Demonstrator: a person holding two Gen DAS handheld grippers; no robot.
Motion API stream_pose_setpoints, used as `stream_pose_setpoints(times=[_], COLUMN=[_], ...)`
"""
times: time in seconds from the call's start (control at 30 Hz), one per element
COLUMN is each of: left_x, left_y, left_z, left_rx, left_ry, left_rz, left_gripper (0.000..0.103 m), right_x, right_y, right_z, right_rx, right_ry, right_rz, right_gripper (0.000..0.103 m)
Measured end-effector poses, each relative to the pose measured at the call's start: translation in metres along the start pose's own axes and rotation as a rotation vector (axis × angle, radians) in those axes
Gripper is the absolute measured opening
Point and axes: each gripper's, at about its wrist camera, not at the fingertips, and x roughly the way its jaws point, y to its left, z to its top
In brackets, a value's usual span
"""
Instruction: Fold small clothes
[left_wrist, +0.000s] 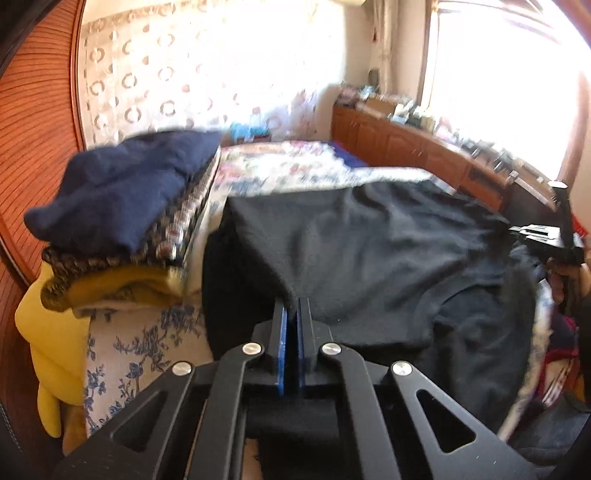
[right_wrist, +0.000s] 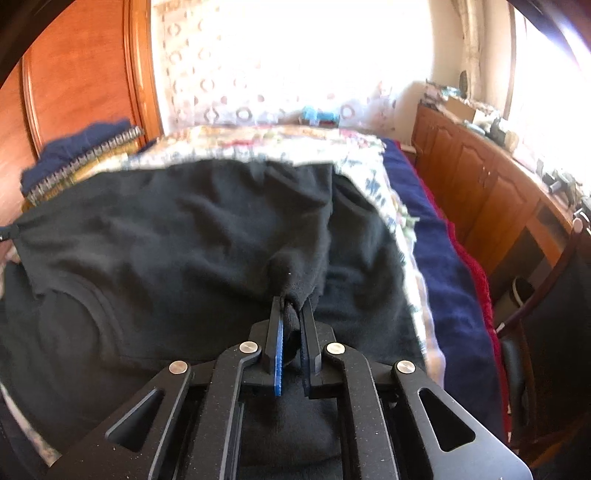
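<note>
A black garment (left_wrist: 369, 240) lies spread across the bed, wrinkled. My left gripper (left_wrist: 293, 303) is shut on its near edge, and the cloth rises in a taut wedge to the blue-padded fingertips. In the right wrist view the same black garment (right_wrist: 166, 229) fills the middle. My right gripper (right_wrist: 291, 304) is shut on a bunched fold of it that is lifted off the layer beneath. The right gripper's body (left_wrist: 550, 236) shows at the far right edge of the left wrist view, with a person's hand below it.
A stack of folded clothes topped by a navy garment (left_wrist: 122, 192) sits at the left against a wooden headboard (left_wrist: 33, 147), with a yellow cushion (left_wrist: 48, 332) below. A floral sheet (left_wrist: 288, 170) covers the bed. A wooden cabinet (right_wrist: 480, 184) runs along the right under a bright window.
</note>
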Motion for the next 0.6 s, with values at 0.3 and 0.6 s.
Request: stream_pose_setpoints(times=[0.3, 0.6], left_x=[-0.063, -0.058], left_y=[-0.013, -0.023], left_z=[0.011, -0.043], left_rx=[0.013, 0.009], left_ry=[-0.116, 0.001], left_rz=[-0.041, -0.016], left_gripper=[0.0, 0.003], right_x=[-0.078, -0.095], right_y=[-0.009, -0.015], right_z=[0.025, -0.01], right_rx=[-0.018, -0.039], right_ry=[-0.131, -0.061], right_rz=[0.027, 0.024], right_gripper=[0.004, 0.004])
